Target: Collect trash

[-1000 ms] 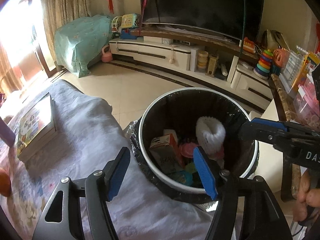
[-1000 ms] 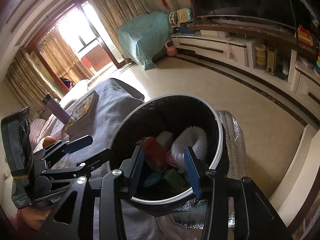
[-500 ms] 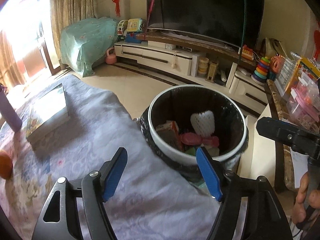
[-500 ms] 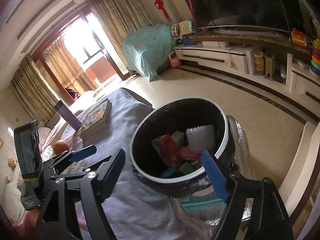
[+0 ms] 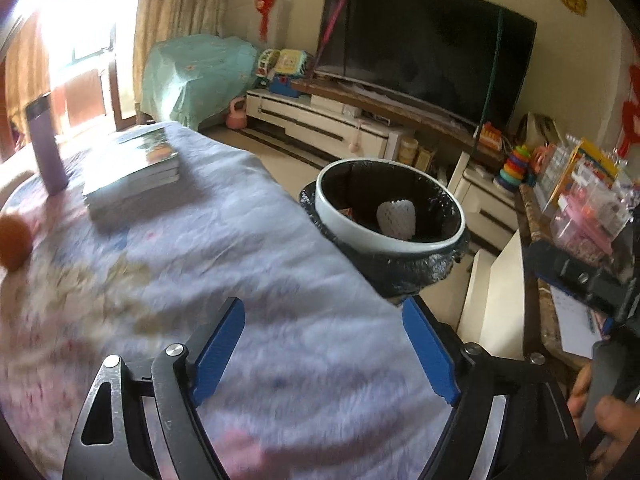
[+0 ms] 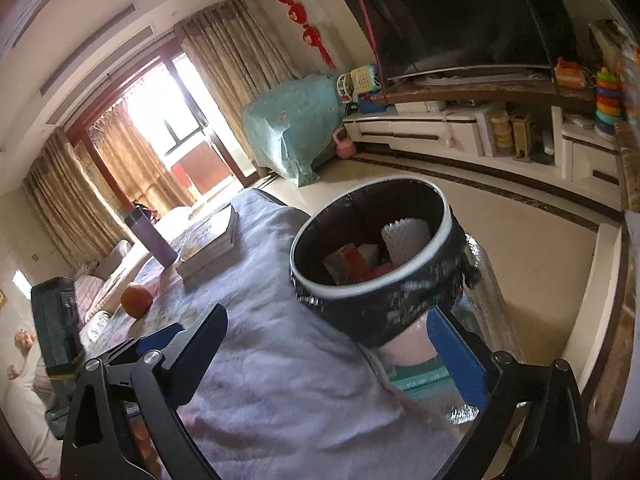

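Note:
A round bin with a white rim [image 5: 390, 242] and a black liner stands on the floor at the table's far right edge; it also shows in the right wrist view [image 6: 348, 280]. Inside lie a white foam net [image 5: 395, 216] [image 6: 406, 238], a red carton [image 6: 350, 258] and other scraps. My left gripper [image 5: 324, 350] is open and empty above the purple tablecloth [image 5: 200, 260], short of the bin. My right gripper [image 6: 332, 350] is open and empty, low beside the bin, also over the cloth. The right gripper's body shows at the left wrist view's right edge [image 5: 580, 280].
On the table stand a purple bottle [image 5: 46, 146] [image 6: 150, 236], a stack of books [image 5: 132, 168] [image 6: 210, 244] and an orange [image 5: 14, 240] [image 6: 136, 300]. A TV [image 5: 424, 68] on a white cabinet lines the far wall. A cluttered counter [image 5: 580, 196] is at right.
Both grippers have pulled back and away from above the bin, over the table. The right gripper's jaws have opened wide. The white foam net now lies in the bin.

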The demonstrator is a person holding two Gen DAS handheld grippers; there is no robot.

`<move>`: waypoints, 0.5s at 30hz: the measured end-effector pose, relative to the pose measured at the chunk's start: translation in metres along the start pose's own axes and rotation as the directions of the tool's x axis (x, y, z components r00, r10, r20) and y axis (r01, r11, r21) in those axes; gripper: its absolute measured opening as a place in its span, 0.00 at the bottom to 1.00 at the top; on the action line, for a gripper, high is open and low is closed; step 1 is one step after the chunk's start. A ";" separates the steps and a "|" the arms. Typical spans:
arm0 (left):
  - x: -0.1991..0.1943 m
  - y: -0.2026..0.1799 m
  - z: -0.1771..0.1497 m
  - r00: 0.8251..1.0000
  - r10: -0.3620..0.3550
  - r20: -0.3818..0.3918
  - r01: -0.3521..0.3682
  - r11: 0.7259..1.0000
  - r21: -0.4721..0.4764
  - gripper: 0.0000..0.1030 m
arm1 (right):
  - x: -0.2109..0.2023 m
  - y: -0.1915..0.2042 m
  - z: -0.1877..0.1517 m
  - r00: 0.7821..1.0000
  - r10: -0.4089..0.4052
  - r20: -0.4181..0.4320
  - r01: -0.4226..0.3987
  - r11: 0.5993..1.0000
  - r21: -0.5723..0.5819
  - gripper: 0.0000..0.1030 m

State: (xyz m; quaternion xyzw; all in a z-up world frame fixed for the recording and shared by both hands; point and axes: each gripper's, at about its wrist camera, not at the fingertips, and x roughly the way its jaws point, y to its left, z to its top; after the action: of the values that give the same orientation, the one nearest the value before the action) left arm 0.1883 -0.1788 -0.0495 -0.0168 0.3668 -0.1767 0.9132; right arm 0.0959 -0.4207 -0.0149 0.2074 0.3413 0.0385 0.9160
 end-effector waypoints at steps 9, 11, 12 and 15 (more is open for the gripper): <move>-0.079 0.009 -0.034 0.982 0.021 0.190 -0.014 0.999 -0.040 0.83 | -0.046 0.040 -0.019 0.977 -0.116 0.177 0.137 0.985 -0.107 0.98; -0.100 0.011 -0.041 0.964 0.057 0.260 -0.043 0.997 -0.058 0.99 | -0.067 0.053 -0.016 0.948 -0.141 0.285 0.187 0.973 -0.139 1.00; -0.110 0.011 -0.045 0.951 0.085 0.298 -0.067 0.995 -0.069 0.99 | -0.074 0.059 -0.016 0.932 -0.151 0.329 0.210 0.965 -0.154 1.00; -0.124 0.008 -0.060 0.929 0.153 0.337 -0.136 0.988 -0.072 0.99 | -0.080 0.071 -0.020 0.911 -0.174 0.374 0.261 0.945 -0.197 1.00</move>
State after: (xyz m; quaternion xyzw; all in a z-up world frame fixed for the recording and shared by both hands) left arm 0.0677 -0.1243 -0.0120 -0.0418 0.2074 -0.0946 0.9728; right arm 0.0274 -0.3660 0.0487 0.0577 0.1860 -0.0607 0.9790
